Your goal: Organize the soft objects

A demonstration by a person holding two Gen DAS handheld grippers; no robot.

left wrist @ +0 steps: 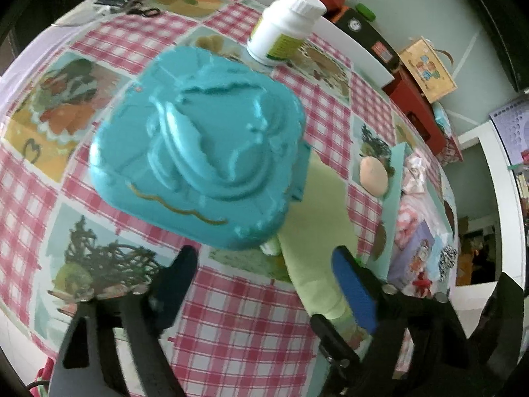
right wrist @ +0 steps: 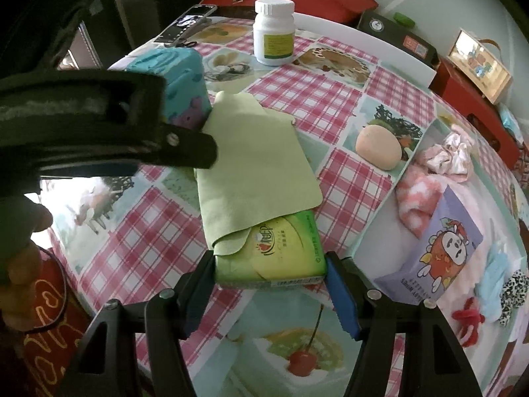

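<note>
Two claws work over a desk spread with a pink-checked cloth, and we cannot see its far edges, which run out of both views. The teal pack fills the left wrist view, blurred, and hides part of the pale green cloth beneath it; in the right wrist view the left claw's black frame covers most of that pack. The green cloth lies folded over a green tissue pack, so only the pack's near end shows. At the desk's right edge a purple wipes box, a pink fluffy item and a pale scrunchie lie bunched, their shapes hard to tell apart. A white bottle stands upright at the far side. We find the left claw standing apart, nothing pressed between its fingers, the teal pack just ahead of them. The right claw has its fingers against both sides of the green tissue pack's near end, clamped on it, the pack resting on the desk.
</note>
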